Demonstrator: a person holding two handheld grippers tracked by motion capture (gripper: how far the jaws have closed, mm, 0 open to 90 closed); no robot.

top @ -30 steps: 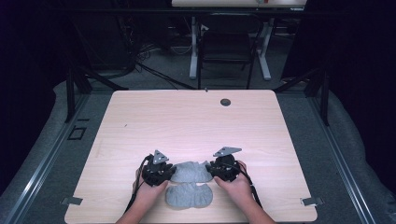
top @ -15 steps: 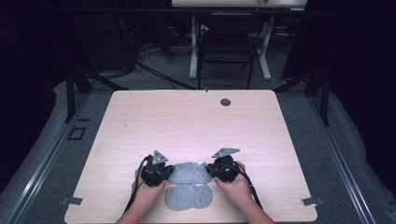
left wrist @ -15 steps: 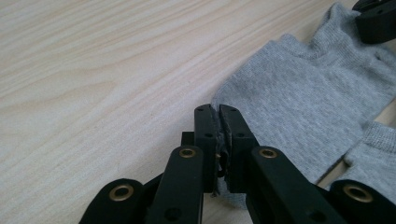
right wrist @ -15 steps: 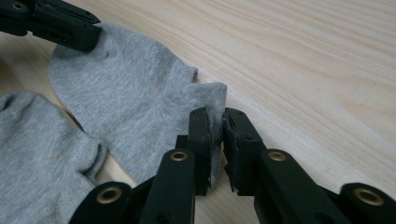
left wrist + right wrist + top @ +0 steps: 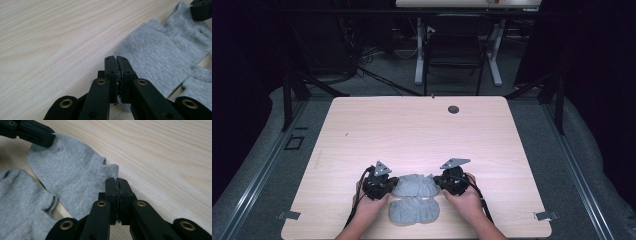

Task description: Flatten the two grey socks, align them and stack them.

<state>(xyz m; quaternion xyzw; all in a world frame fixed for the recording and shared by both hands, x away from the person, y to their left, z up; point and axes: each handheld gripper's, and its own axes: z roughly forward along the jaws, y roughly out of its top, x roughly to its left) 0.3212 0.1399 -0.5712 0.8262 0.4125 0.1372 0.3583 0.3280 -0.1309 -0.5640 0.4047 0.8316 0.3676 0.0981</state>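
Claws, L (image 5: 117,60) & R (image 5: 116,181), just closed, each apparently pinching far sock's (image 5: 414,185) opposite ends.

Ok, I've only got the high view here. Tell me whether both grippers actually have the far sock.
Observer: In the left gripper view, the left gripper is shut on the far sock, with the sock's edge pinched between its jaws.
Operator: Now the right one.
Observer: The right gripper has just been closing. Its jaws pinch the same sock's edge, beside a small notch.
Operator: Check the near sock.
Observer: The near sock lies on the table, in neither grip.
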